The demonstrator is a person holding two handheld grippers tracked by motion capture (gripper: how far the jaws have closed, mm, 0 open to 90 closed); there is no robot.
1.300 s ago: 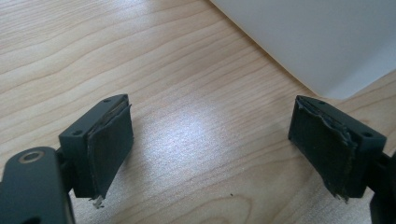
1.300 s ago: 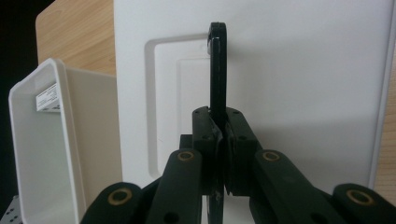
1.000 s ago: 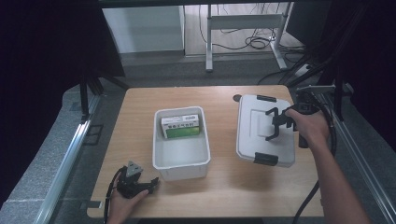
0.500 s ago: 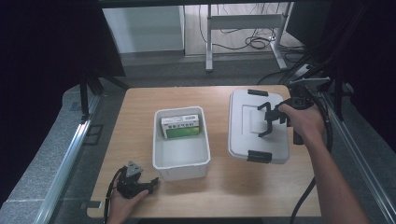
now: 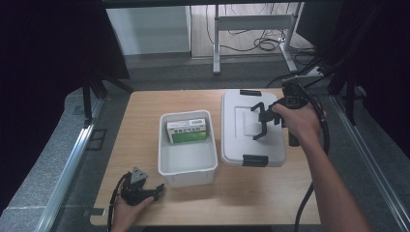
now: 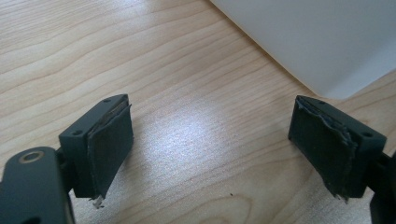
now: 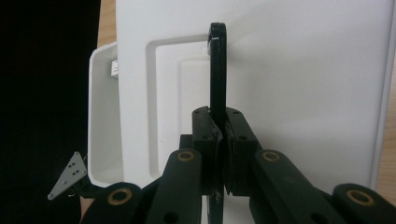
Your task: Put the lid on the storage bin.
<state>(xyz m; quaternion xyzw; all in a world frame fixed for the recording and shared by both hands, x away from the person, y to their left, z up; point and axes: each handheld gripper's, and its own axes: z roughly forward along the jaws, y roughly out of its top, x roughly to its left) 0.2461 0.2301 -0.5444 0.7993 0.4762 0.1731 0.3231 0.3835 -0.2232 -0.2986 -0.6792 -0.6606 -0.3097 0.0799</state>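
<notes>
Right gripper (image 5: 263,121) jaws pinching lid (image 5: 251,128) handle (image 7: 217,65), lid shifted left toward the box (image 5: 187,147); left gripper (image 5: 140,186) jaws spread, idle lower left.

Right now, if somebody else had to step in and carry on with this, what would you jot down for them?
Right gripper: shut on the lid's black handle, holding the white lid beside and to the right of the bin.
Left gripper: open, holding nothing, resting on the table near the bin's front corner.
White bin: uncovered at mid-table, with a green-and-white box at its far end.
Done: box in bin, lid gripped.
Left, probably: set the lid over the bin and let go.
</notes>
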